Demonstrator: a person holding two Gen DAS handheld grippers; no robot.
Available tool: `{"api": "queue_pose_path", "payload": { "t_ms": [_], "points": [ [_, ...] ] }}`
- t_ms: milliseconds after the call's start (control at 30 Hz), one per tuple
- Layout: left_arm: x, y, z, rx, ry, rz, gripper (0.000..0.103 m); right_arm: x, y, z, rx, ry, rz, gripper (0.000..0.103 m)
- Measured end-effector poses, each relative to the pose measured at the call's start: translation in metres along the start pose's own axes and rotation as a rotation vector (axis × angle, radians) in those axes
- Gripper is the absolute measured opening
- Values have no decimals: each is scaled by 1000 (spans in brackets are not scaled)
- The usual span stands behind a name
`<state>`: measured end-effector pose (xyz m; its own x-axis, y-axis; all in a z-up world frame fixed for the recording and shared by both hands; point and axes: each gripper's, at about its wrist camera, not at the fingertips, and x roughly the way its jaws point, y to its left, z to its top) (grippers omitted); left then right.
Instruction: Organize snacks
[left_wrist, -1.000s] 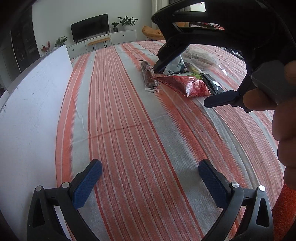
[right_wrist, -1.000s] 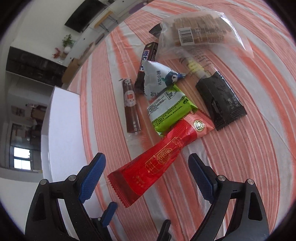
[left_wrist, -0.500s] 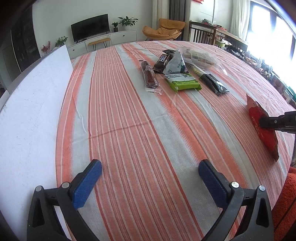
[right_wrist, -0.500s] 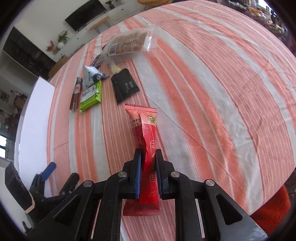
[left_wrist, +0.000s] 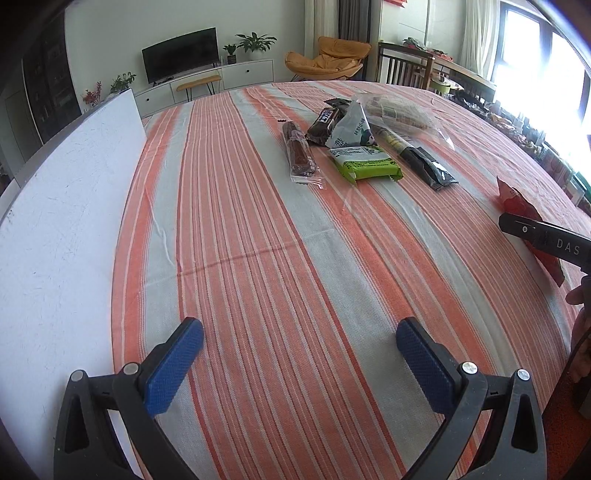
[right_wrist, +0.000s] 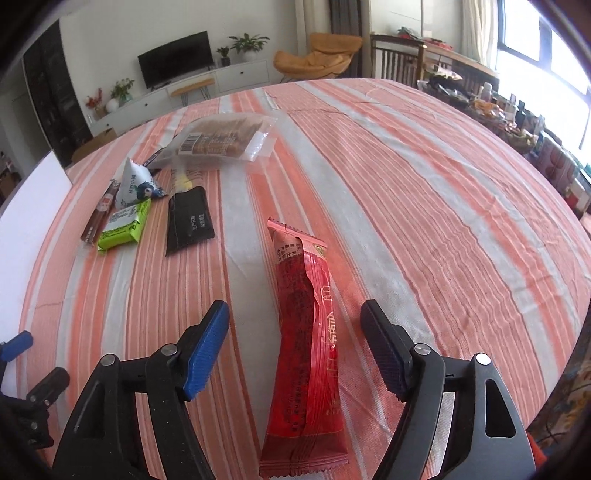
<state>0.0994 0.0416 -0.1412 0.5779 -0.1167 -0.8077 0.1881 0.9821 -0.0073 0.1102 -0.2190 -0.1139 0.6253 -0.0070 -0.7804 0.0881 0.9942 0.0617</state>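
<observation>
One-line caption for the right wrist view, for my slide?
Right gripper, jaws just opened, straddles the red snack packet lying on the striped tablecloth.

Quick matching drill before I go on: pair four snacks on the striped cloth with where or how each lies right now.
Things:
1. red packet
2. green packet
3. black packet
4. clear cookie bag

Places:
A. farthest back in the group, barcode label showing
B. flat between the open right gripper fingers, pads clear of it
C. beside the long brown stick, under the white pouch's tip
D. between the green packet and the red one

Pairs: 1-B, 2-C, 3-D, 4-A
</observation>
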Motion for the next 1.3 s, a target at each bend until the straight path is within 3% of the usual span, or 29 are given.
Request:
{"api": "queue_pose_path", "payload": {
  "t_ms": [233, 900, 1100, 1300],
  "points": [
    [0, 0, 0, 0, 0, 0, 103, 0, 9, -5, -44, 6, -40, 82],
    [0, 0, 0, 1, 3, -1, 103, -1, 8, -5, -44, 7, -38, 83],
    [-4, 2, 3, -42, 65, -16, 103, -1, 8, -5, -44, 7, -38, 83],
    [-50, 13, 49, -152, -61, -127, 103, 0, 8, -5, -44, 7, -38, 84]
  ]
}}
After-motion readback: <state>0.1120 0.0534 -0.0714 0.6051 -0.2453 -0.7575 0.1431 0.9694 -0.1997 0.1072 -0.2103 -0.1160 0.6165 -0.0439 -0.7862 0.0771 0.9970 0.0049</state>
